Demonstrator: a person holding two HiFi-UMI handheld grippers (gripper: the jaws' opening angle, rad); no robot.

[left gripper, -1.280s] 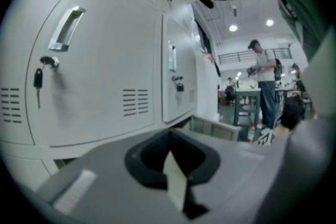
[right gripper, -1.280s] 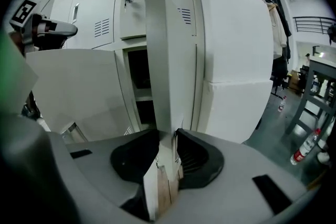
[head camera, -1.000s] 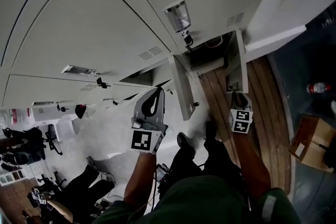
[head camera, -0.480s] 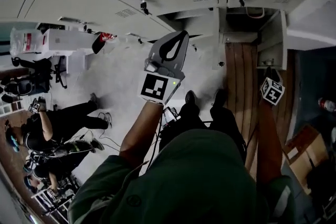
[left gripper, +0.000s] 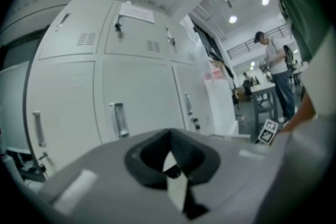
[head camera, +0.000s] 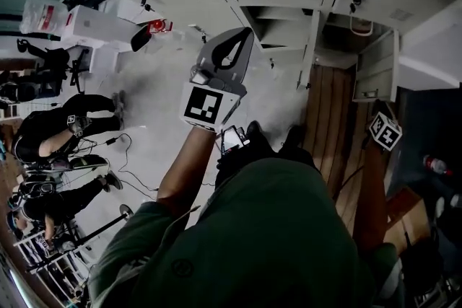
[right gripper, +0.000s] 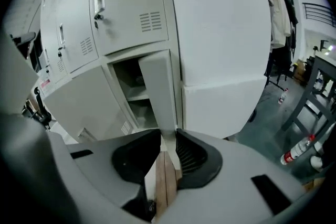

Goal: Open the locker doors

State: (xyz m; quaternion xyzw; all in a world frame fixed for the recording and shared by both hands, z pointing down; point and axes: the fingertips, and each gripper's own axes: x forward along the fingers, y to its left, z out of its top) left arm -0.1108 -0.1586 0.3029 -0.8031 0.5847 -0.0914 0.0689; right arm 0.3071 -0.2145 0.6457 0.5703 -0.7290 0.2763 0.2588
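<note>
- Your right tongs [right gripper: 167, 138] are narrow and clamped on the edge of an open door [right gripper: 157, 86]. The panel runs straight down into the gap between the pads.
- That door belongs to the lower row at the right end of the lockers [right gripper: 121, 18], just beside a plain white block [right gripper: 226, 44]. A shelf [right gripper: 135, 96] shows inside the open compartment.
- In the head view, a second door [head camera: 312, 47] stands open just left of the one you hold.
- Your left tongs [left gripper: 169, 135] have their tips together with nothing between them. They face closed locker fronts, with a handle [left gripper: 119, 119] just above them in the left gripper view.
- The left tongs are well apart from the right tongs, which sit over the wood strip [head camera: 325, 112] at the lockers' foot.
- A bottle [right gripper: 294, 152] lies on the floor to the right of the white block.
</note>
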